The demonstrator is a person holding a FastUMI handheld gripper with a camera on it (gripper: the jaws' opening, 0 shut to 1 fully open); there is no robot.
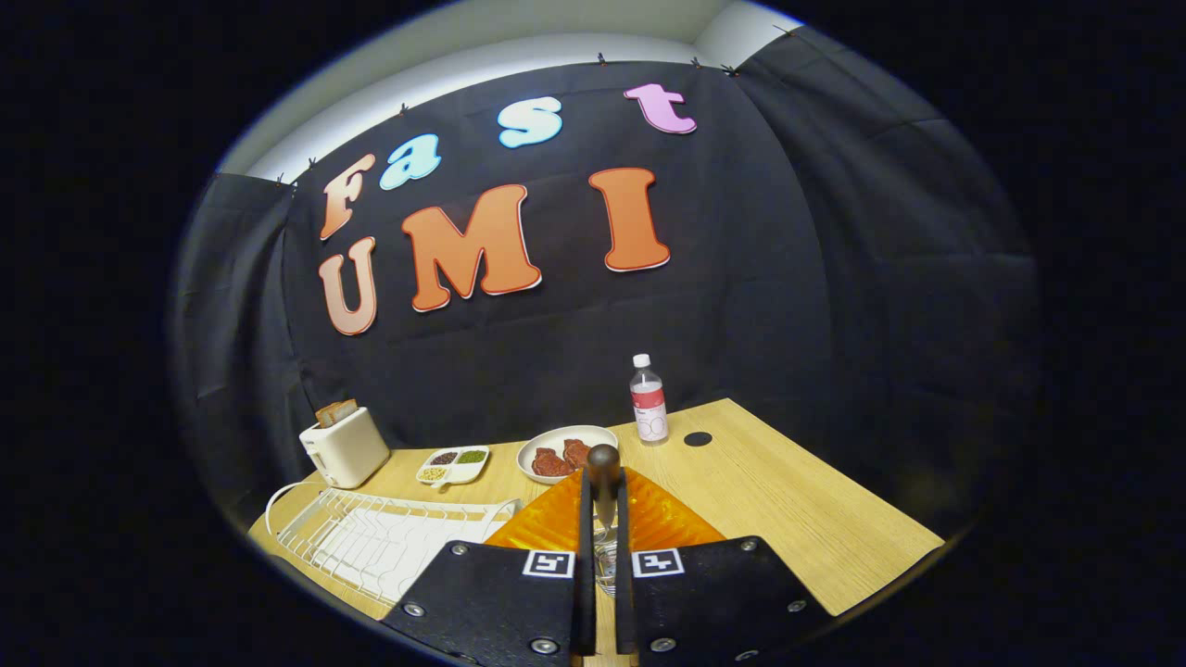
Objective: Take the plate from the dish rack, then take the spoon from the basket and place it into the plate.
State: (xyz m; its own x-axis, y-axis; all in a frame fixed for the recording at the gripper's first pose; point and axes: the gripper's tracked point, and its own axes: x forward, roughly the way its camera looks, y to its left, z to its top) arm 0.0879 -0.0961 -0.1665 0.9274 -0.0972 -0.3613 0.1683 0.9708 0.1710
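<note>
Gripper (602, 505) fingers stand nearly closed and clenched on a spoon (603, 482), whose dark rounded handle end rises between the fingertips while its shiny bowl hangs below, between the finger blocks. Directly under and just beyond the spoon lies the orange plate (662, 519), flat on the wooden table (788, 500), so the plate is already out of the rack and the spoon hangs above it, not yet released. Beside the plate, on its left, sits the white wire dish rack (371, 537). Beyond the plate stands a white bowl (567, 452) holding red pieces; left of that bowl are a small divided dish (454, 465) and a toaster (344, 446) with bread in it; right of the bowl stands a clear bottle (649, 400) with a red-and-white label.

Risk, as a judgement: the spoon is pinched near its handle end, so it may swing or slip; let go from too high, it could bounce off the ribbed plate onto the table.

Writing: the bottle's label is too small to read, and the square markers on the finger blocks carry patterns, not words.
</note>
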